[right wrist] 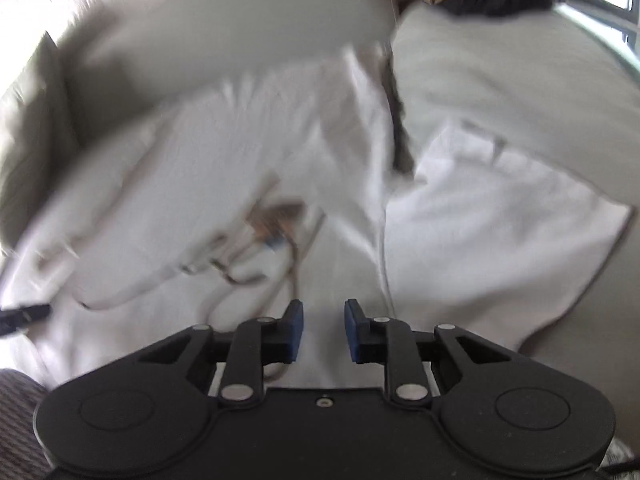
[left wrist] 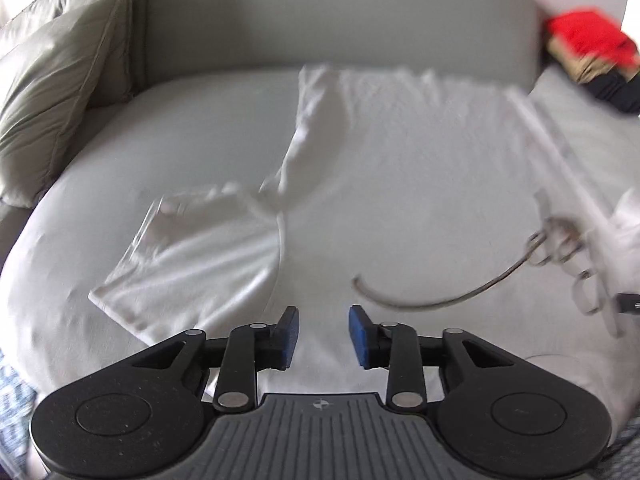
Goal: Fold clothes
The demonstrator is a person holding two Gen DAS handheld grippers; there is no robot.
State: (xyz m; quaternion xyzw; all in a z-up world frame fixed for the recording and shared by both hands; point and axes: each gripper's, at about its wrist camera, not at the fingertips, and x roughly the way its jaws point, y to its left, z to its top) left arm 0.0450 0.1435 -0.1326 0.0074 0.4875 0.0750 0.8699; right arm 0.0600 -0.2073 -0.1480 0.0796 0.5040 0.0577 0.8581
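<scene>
your white t-shirt (left wrist: pixel 380 168) lies spread on the pale sofa seat (left wrist: pixel 180 128), filling the middle of both views, one sleeve (left wrist: pixel 176 248) at lower left of the left view. your left gripper (left wrist: pixel 323 334) hovers over the near edge, jaws narrowly parted, empty. your right gripper (right wrist: pixel 323 330) is the same, nothing between its pads. you look to be between grasps; next, pick a sleeve or side edge and pinch it cleanly.

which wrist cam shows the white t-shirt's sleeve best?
Left wrist: the white t-shirt lies spread on the sofa, and its sleeve shows whole with the cuff edge visible. The right wrist view is motion-blurred; there the shirt is smeared, its other sleeve only partly readable.
</scene>
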